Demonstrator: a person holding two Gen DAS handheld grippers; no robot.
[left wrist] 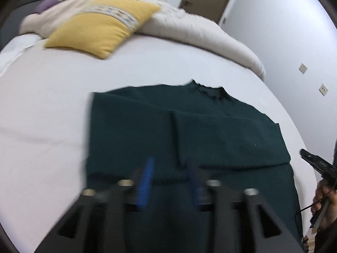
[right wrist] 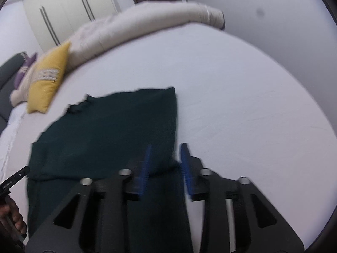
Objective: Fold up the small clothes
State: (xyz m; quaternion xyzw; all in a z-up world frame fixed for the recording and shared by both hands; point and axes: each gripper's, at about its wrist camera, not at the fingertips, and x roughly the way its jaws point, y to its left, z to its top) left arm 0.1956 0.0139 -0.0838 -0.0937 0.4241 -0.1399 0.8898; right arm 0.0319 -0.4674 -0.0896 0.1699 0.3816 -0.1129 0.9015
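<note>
While both tools gape, the green garment lies flat.

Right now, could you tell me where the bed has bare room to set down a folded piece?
Bare white sheet lies right of the dark green garment, up to the rolled beige duvet. Another patch lies left of it, below the yellow cushion. The headboard end is crowded.

Right gripper parted, straddling right edge of dark green garment lying flat on white bed; yellow pillow far left.
</note>
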